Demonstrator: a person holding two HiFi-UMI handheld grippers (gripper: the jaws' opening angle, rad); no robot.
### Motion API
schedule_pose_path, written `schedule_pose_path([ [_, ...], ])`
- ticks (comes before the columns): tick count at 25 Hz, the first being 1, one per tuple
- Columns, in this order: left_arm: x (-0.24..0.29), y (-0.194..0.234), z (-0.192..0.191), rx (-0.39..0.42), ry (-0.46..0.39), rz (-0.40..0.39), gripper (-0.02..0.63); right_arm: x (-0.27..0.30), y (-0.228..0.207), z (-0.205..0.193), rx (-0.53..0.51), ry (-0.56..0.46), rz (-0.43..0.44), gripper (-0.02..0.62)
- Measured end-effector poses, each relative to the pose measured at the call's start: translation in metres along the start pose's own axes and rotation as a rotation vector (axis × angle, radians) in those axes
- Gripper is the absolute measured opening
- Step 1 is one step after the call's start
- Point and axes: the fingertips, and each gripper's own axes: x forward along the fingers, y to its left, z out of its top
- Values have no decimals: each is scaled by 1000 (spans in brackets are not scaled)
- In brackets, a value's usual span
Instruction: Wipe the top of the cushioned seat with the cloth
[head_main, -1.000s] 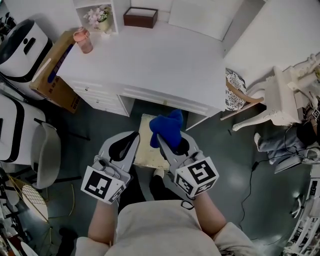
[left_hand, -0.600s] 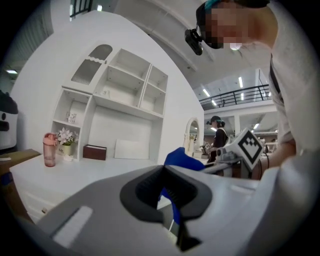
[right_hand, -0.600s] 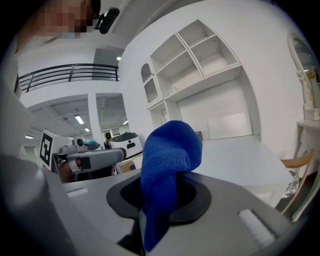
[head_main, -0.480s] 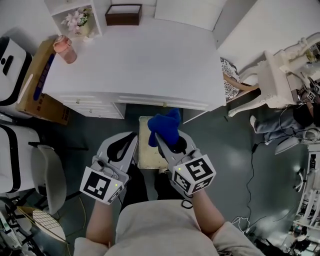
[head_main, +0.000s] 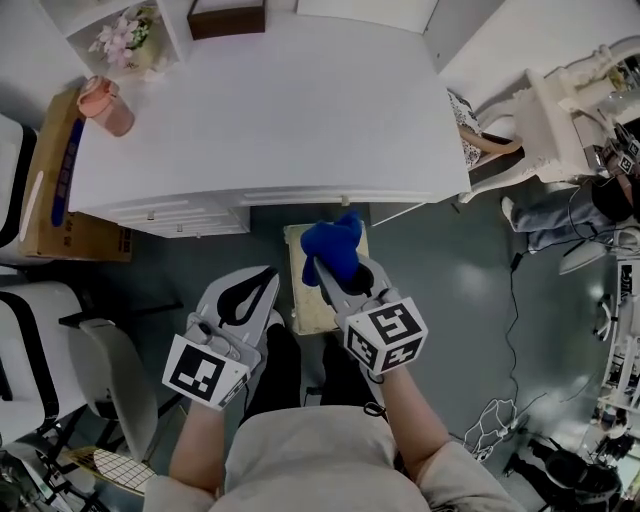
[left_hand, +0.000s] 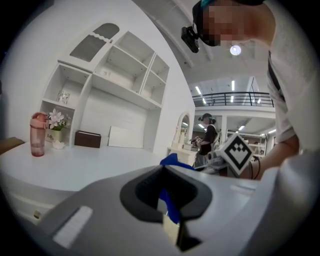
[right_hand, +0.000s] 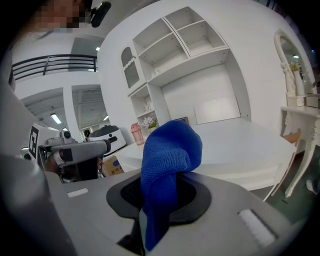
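Note:
The cushioned seat (head_main: 303, 292) is a small cream pad on the dark floor, just in front of the white desk. My right gripper (head_main: 322, 268) hangs over its right part, shut on a bunched blue cloth (head_main: 333, 248) that sticks up past the jaw tips. In the right gripper view the cloth (right_hand: 170, 150) fills the gap between the jaws and folds over on top. My left gripper (head_main: 268, 274) is beside the seat's left edge, its jaws together with nothing in them. The left gripper view shows the cloth (left_hand: 172, 161) beyond the closed tips.
The white desk (head_main: 270, 110) carries a pink bottle (head_main: 105, 105), flowers (head_main: 125, 40) and a brown box (head_main: 225, 15). A cardboard box (head_main: 55, 185) and a white chair (head_main: 30, 340) stand at left. White ornate furniture (head_main: 560, 120) and floor cables (head_main: 490, 420) lie at right.
Both grippers have sunk toward the seat, the cloth still in the right one. More of the seat now shows in front of the desk edge.

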Motion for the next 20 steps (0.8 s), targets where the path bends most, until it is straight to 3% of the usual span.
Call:
schedule_pose_path([
  [9,9,22,-47,-55,74,-56,0,44,-21,-65,51,104,-67,92],
  [20,19,48,-117,-96,120,-62,0,118,-60,-166,116,218,-67,92],
])
